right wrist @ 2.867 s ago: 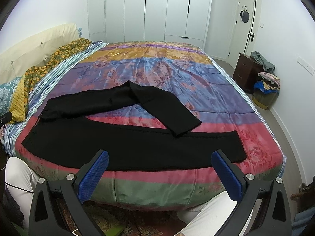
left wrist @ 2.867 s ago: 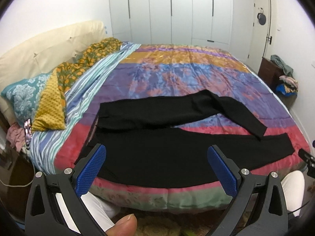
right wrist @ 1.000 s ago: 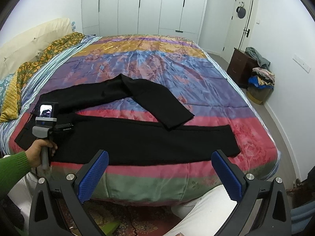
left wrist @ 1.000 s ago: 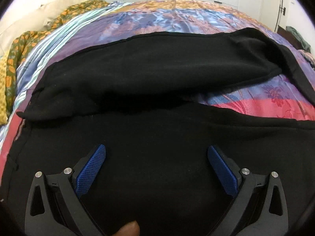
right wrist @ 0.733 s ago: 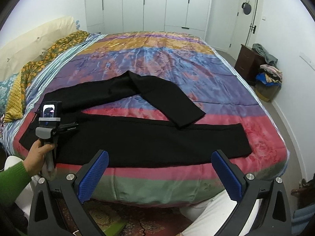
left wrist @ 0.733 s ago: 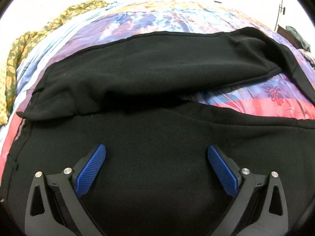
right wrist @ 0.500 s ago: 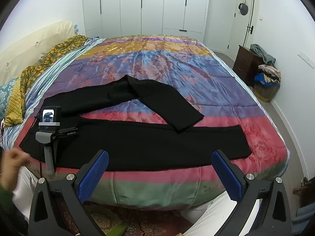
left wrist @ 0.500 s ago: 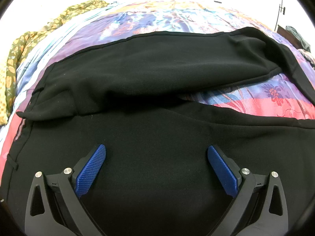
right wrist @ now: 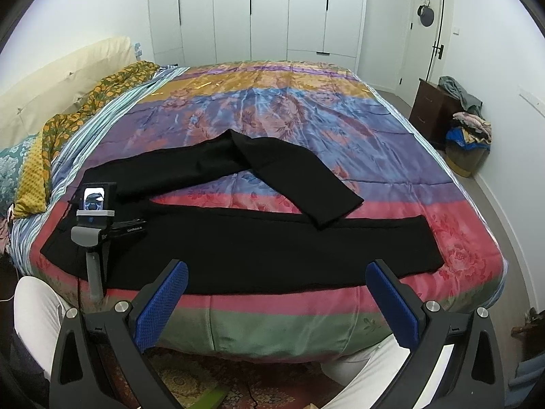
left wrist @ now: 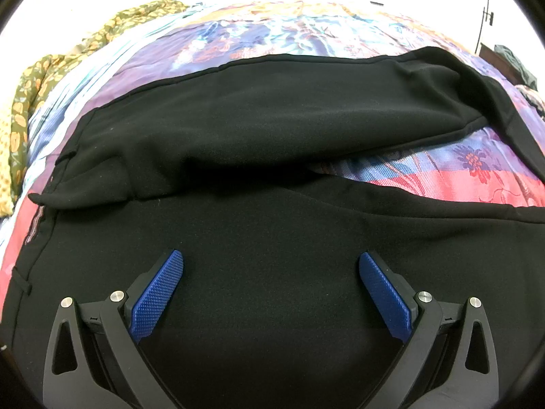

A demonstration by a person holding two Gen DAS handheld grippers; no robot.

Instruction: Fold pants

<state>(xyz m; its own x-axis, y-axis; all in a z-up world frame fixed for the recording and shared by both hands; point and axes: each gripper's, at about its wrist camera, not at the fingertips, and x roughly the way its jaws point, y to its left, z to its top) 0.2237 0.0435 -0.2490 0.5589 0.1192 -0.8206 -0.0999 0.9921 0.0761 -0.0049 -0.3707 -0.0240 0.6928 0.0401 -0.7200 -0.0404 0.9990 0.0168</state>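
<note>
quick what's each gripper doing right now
Left gripper: open, empty, over the pants.
Right gripper: open, empty, back from the bed.

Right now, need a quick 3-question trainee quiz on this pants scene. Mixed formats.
1. True or false: the left tool grips the black pants.
2. The far pant leg lies: A) straight B) bent back toward the near leg C) hanging off the bed.
3. In the right wrist view, where does the left tool stand?

Key:
1. False; open, fabric beneath.
2. B.
3. At the pants' waist end, near the bed's front edge, no hand on it.
</note>
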